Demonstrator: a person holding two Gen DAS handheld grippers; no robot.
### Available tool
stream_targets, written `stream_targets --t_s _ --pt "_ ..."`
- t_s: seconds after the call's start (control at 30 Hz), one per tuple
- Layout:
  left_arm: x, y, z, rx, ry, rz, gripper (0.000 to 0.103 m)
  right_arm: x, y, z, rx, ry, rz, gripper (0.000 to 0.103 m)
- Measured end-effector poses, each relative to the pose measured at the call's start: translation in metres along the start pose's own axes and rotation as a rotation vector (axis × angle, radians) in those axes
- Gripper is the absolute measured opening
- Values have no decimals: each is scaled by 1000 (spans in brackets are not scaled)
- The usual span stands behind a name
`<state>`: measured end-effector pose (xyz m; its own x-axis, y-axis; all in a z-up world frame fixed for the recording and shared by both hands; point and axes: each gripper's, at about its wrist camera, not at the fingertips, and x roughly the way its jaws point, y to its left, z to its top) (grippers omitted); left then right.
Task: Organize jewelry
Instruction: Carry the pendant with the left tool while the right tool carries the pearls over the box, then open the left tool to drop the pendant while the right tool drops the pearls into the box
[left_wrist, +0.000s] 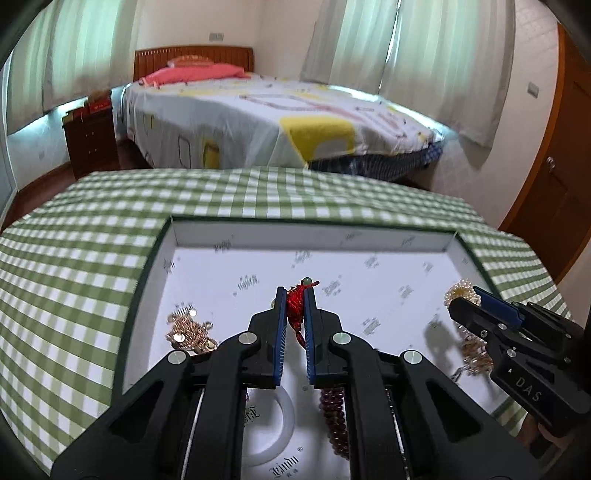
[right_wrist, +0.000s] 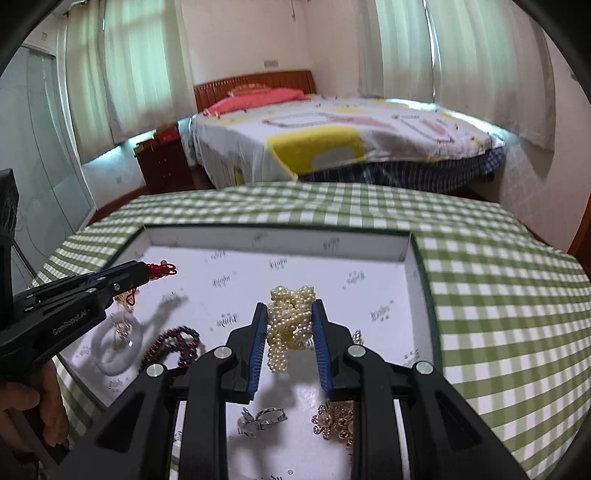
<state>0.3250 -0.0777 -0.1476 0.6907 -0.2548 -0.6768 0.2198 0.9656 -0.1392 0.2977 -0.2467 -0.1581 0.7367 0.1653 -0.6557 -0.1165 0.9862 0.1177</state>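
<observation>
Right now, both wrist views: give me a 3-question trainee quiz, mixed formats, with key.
1. True or false: the left gripper is shut on a red knotted cord.
2. What does the right gripper hold? A) pearl strand B) dark red bead bracelet C) white bangle
3. Fill in: both grippers hang over the white ___ on the green checked tablecloth.

Key: 1 true; 2 A; 3 box.
</observation>
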Motion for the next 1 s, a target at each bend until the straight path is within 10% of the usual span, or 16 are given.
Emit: stream_targets --t_s 0.7,1.0 --pt "27 4 -8 -24 126 -32 13 22 1 -2 3 88 -2 36" --pt "15 5 -5 -28 85 -24 41 18 4 -2 -8 72 -1 38"
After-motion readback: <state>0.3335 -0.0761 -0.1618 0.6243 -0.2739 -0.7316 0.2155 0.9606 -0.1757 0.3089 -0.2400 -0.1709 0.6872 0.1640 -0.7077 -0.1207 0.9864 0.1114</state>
